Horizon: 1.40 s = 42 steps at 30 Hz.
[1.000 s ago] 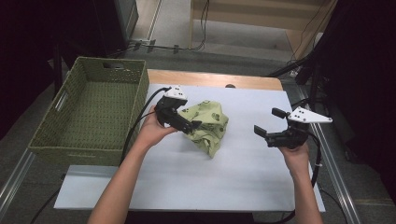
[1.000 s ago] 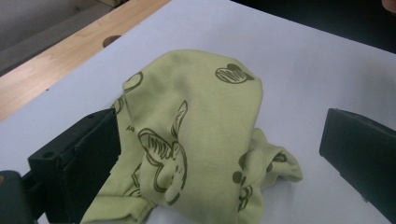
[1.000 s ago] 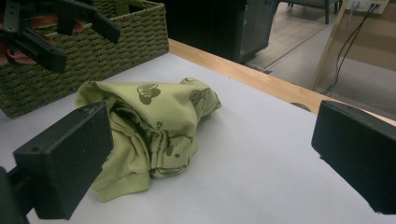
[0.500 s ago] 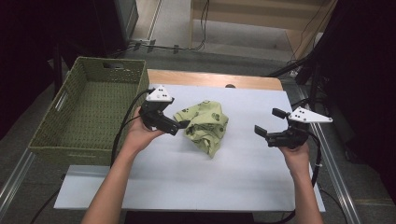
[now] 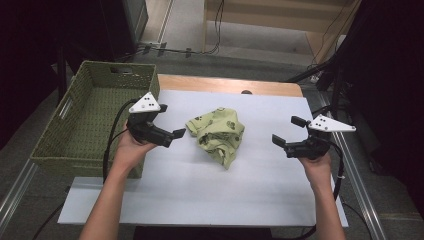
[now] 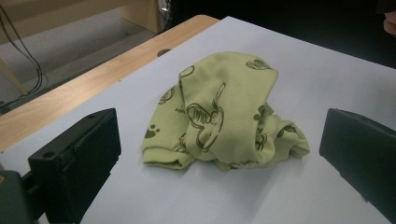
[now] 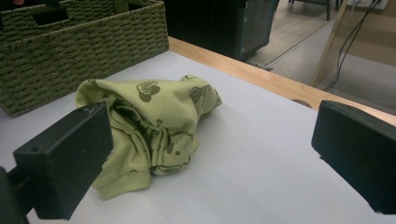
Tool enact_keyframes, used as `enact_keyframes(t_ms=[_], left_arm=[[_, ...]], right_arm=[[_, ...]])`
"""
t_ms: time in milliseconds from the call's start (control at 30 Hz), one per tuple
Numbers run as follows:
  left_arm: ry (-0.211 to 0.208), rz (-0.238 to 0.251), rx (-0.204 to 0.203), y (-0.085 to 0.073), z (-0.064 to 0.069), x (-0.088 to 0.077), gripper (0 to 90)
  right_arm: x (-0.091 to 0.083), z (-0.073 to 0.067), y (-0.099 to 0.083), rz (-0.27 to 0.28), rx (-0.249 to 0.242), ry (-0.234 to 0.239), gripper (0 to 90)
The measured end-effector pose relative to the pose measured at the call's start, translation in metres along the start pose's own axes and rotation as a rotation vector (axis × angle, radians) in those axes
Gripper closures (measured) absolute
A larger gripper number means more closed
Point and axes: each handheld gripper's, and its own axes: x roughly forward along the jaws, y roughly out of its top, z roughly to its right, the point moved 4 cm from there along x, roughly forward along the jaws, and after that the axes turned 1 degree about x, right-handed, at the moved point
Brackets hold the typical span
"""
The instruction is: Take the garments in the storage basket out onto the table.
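A crumpled light-green cloth (image 5: 217, 134) with dark cartoon prints lies in a heap on the white table top (image 5: 210, 190). In the high view my left gripper (image 5: 170, 121) is held just left of it, open, with nothing between its jaws and a small gap to the fabric. My right gripper (image 5: 287, 131) hovers further off on the cloth's right side, also open and holding nothing. The left gripper view looks along my left gripper (image 6: 224, 149) at the cloth (image 6: 219, 116) ahead. The right gripper view frames the cloth (image 7: 149, 121) from my right gripper (image 7: 217, 154).
A green woven basket (image 5: 95, 120) stands at the table's left edge, beside my left hand; its wall (image 7: 84, 46) rises behind the cloth in the right gripper view. A wooden strip (image 5: 225, 84) borders the table's far side. Cables trail from both grippers.
My left gripper, which was at the cloth a second ago, has drawn back to the left and stands apart from it. The cloth has settled slightly. The right gripper has stayed put.
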Motion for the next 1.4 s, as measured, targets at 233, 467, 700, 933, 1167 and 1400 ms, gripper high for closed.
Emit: enact_keyframes(t_ms=[233, 467, 700, 933, 1167, 1400], left_arm=[[0.031, 0.034, -0.027, -0.011, -0.007, -0.020, 0.0], [0.051, 0.043, -0.043, -0.018, -0.012, -0.034, 0.0], [0.055, 0.064, -0.063, -0.024, -0.017, -0.046, 0.0], [0.045, 0.063, -0.056, -0.028, -0.019, -0.051, 0.0], [0.044, 0.073, -0.066, -0.031, -0.022, -0.057, 0.0], [0.038, 0.064, -0.061, -0.033, -0.023, -0.057, 0.0]], right_arm=[[-0.001, -0.003, 0.002, 0.008, -0.004, 0.004, 0.0], [-0.001, -0.004, 0.002, 0.009, -0.001, 0.006, 0.0], [-0.001, -0.006, 0.002, 0.005, -0.003, 0.010, 0.0], [-0.003, -0.007, 0.002, 0.004, -0.011, 0.012, 0.0], [-0.003, -0.008, 0.002, 0.008, -0.014, 0.013, 0.0], [-0.003, -0.009, 0.003, 0.013, -0.018, 0.014, 0.0]])
